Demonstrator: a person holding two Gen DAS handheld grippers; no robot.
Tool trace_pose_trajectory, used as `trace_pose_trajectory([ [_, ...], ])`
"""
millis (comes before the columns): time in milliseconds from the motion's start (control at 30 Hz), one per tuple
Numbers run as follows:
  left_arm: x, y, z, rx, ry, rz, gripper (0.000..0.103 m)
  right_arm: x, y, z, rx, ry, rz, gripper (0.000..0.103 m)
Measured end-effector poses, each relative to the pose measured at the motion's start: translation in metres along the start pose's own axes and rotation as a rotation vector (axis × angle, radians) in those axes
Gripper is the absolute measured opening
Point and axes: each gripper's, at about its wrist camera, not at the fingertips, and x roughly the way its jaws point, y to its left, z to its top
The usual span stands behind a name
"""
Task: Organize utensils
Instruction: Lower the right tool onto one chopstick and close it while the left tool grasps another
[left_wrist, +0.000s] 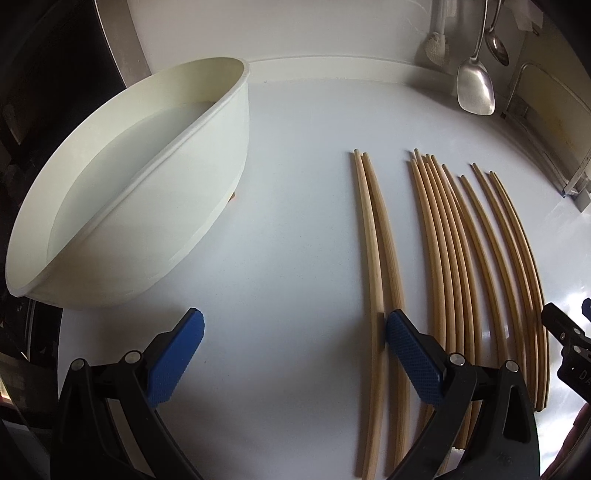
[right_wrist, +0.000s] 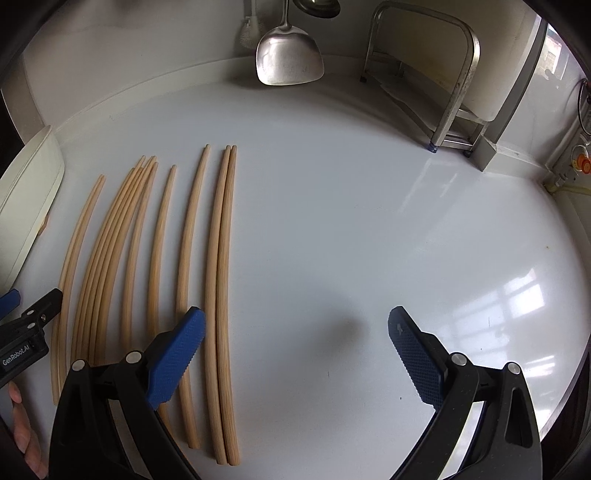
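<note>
both our grippers gape wide and hold nothing: left gripper (left_wrist: 295, 354), right gripper (right_wrist: 295, 354). chopsticks (left_wrist: 461, 258) lie in a row mid-counter, white bin (left_wrist: 129, 192) toward the left edge. gathering not started, we judge; next, close on one pair.

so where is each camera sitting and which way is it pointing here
Left wrist: on the left gripper, open, low over the white counter, facing the wall; white tub left, chopsticks right, right gripper at the right edge.
Right wrist: on the right gripper, open, facing the wall; bare counter ahead, left gripper and fingertips at left.
Shared: chopsticks, tub, hanging spatula.
</note>
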Motion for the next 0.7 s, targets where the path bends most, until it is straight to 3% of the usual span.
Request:
trace_pose_trajectory([
  [233,0.0039,0.0062,0.0044,-0.037,0.012,-0.02,0.097,-0.0001,0.0015,0.0036,-0.031,-0.028,-0.059,0.095],
  [700,0.006,0.0073,0.0077,-0.043,0.017,-0.016,0.098,0.0052,0.0083,0.0059,-0.084,-0.036,-0.089,0.095],
])
